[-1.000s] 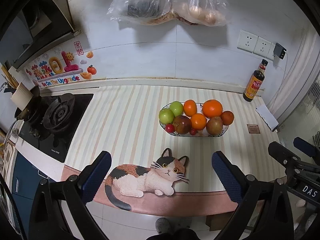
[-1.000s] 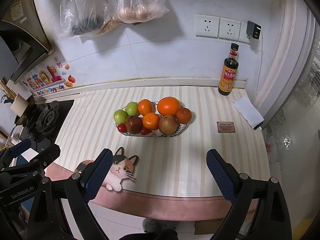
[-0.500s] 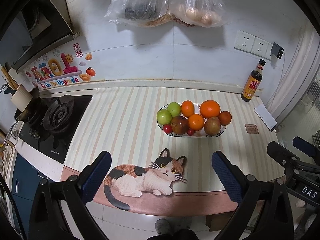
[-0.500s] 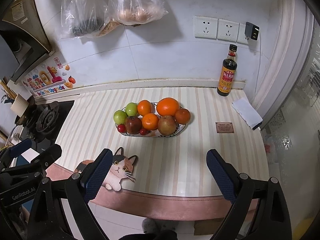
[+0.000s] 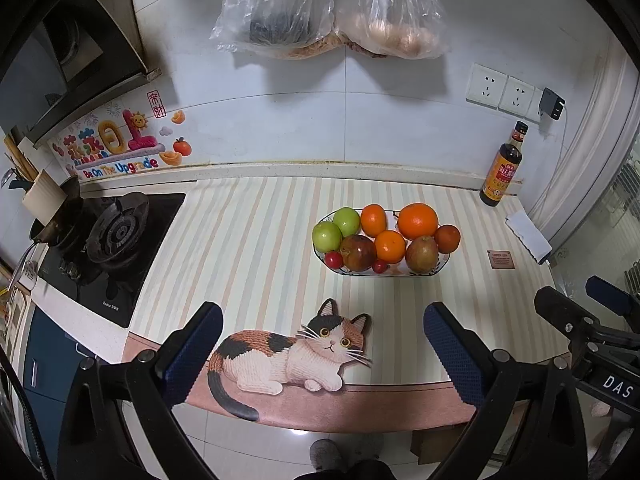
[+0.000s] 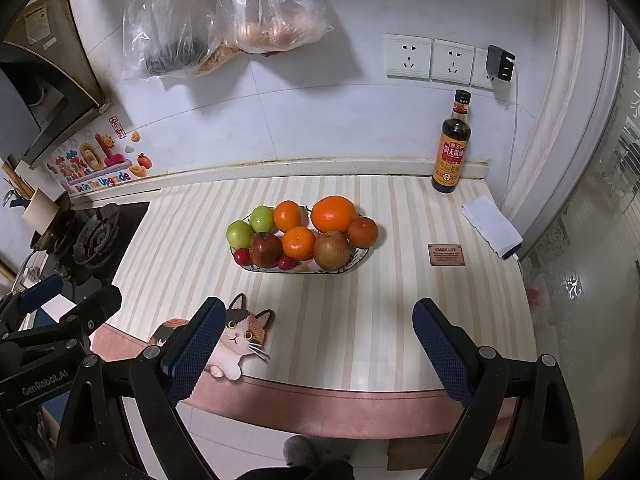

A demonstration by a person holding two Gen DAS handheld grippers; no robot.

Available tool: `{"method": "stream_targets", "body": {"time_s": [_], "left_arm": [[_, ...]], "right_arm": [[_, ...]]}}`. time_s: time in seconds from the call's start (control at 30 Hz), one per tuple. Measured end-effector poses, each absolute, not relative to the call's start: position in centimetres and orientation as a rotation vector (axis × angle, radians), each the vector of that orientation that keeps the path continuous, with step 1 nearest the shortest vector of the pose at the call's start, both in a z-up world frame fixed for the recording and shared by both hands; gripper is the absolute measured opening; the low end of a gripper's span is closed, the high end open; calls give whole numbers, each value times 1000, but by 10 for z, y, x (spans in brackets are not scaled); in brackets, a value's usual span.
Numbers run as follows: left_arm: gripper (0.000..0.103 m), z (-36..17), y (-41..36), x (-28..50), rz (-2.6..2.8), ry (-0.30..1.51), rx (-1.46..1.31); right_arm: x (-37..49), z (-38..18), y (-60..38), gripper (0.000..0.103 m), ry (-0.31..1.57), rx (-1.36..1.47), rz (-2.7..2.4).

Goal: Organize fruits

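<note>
An oval fruit bowl (image 5: 440, 266) (image 6: 362, 258) stands mid-counter on the striped mat. It holds two green apples (image 5: 327, 236) (image 6: 240, 233), several oranges, the largest (image 5: 417, 221) (image 6: 333, 213) at the back, two reddish-brown fruits (image 5: 358, 253) (image 6: 265, 249) and small red cherry-like fruits (image 5: 333, 259) (image 6: 241, 256). My left gripper (image 5: 323, 320) hangs open off the counter's front edge, above the cat picture, with nothing between its fingers. My right gripper (image 6: 316, 316) is open too, likewise empty and well short of the bowl.
A gas stove (image 5: 116, 232) with a pan lies at the left. A soy sauce bottle (image 6: 451, 148) stands against the back wall at right, near a folded white cloth (image 6: 490, 226) and a small brown card (image 6: 446, 255). Plastic bags (image 5: 332, 12) hang on the wall.
Both grippers have drifted slightly back and up from the counter, so the bowl looks a little smaller and lower. Both stayed open and the fruit has not moved.
</note>
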State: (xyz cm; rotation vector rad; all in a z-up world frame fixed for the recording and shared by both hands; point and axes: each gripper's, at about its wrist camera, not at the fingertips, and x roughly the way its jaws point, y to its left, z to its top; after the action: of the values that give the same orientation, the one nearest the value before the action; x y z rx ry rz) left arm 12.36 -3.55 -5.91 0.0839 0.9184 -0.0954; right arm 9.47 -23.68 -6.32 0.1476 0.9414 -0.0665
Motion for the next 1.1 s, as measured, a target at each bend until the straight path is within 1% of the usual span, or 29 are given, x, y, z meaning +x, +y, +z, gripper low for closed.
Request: {"method": "stream_targets", "body": {"time_s": [1.1], "left_arm": [[103, -52, -32, 114, -95, 900, 83]], "right_arm": [[87, -56, -235, 97, 936, 155, -61]]}}
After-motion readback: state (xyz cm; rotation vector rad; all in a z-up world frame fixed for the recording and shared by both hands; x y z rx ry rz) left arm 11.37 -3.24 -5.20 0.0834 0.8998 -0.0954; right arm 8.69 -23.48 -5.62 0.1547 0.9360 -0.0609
